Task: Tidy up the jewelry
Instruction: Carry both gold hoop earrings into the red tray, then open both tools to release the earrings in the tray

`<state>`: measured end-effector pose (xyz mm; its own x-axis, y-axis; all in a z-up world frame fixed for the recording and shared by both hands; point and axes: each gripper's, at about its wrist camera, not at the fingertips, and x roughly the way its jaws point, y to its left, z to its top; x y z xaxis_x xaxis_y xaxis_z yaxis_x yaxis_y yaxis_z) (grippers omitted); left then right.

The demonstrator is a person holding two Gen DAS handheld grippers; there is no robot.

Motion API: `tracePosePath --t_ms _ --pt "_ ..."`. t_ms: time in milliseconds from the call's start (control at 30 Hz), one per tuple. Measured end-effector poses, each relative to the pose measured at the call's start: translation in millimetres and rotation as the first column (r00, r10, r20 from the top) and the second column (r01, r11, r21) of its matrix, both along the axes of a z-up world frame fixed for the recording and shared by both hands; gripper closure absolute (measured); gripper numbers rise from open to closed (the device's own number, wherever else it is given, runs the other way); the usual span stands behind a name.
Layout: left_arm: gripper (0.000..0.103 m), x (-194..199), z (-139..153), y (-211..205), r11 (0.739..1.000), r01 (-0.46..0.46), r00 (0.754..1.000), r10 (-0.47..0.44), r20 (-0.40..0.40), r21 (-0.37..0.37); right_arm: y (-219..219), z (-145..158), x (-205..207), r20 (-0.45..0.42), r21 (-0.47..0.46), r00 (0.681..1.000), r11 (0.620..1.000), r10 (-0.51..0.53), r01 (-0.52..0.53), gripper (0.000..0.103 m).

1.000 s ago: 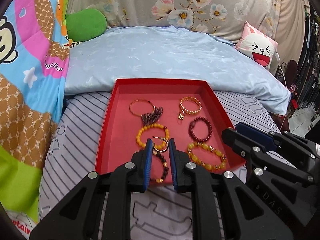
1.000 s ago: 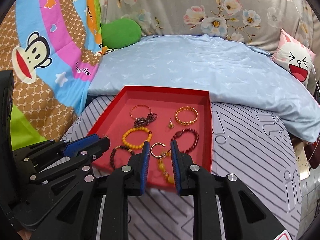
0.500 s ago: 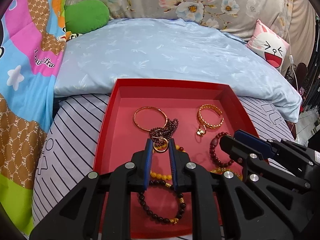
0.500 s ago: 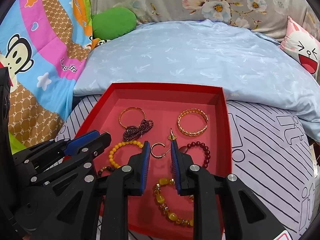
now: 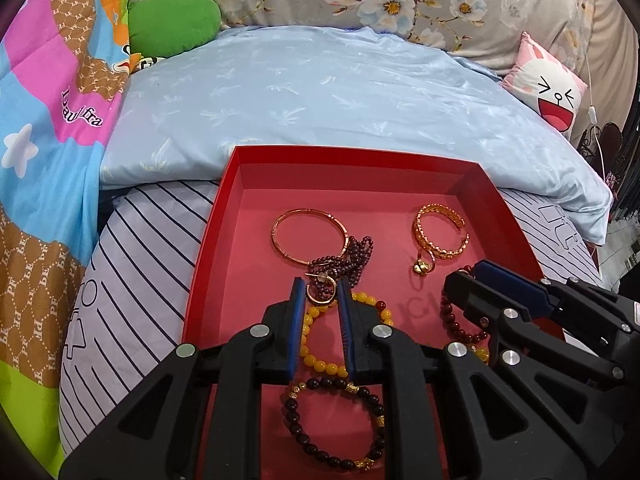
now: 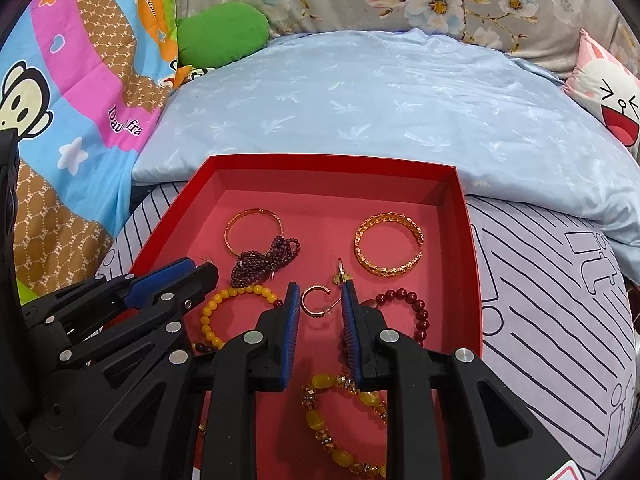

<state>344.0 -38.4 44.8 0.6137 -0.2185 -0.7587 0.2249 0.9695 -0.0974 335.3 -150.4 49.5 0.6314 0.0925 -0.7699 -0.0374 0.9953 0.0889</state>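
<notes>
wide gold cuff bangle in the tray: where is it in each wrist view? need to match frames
Left wrist: wide gold cuff bangle sits right of centre, in the far right part of the red tray, beyond the right gripper.
Right wrist: the same bangle lies just right of centre, beyond and right of the right gripper.
Shared landmark: the thin gold bangle with dark garnet beads against it, left of the cuff in both.
</notes>
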Motion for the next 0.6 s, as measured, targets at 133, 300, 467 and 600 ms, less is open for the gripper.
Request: tracePosePath --t_ms 133,300,467,600 --pt "0.087 1.6 -0.9 -0.4 1.000 -0.001 1.000 0.001 -0.009 -0.002 0.1 0.8 -0.8 0.009 -0.007 1.000 1.000 -0.004 0.004 0.082" --pt "0.080 0.8 -1.0 -1.5 1.000 -0.008 1.000 0.008 0.001 0.012 -0.8 -0.7 -1.9 0.008 0.000 1.000 1.000 -0.010 0.010 0.080" --pt "0.080 -0.4 -0.6 -1.7 1.000 -0.007 1.000 0.007 -0.002 0.014 -1.7 -0.8 -3.0 0.007 0.002 1.000 1.000 -0.013 0.013 0.079" --pt "0.080 -3.1 1.5 -1.9 1.000 -0.004 1.000 0.004 0.001 0.012 -2.4 2.5 -7.8 0.011 0.002 1.000 1.000 -0.015 0.015 0.078"
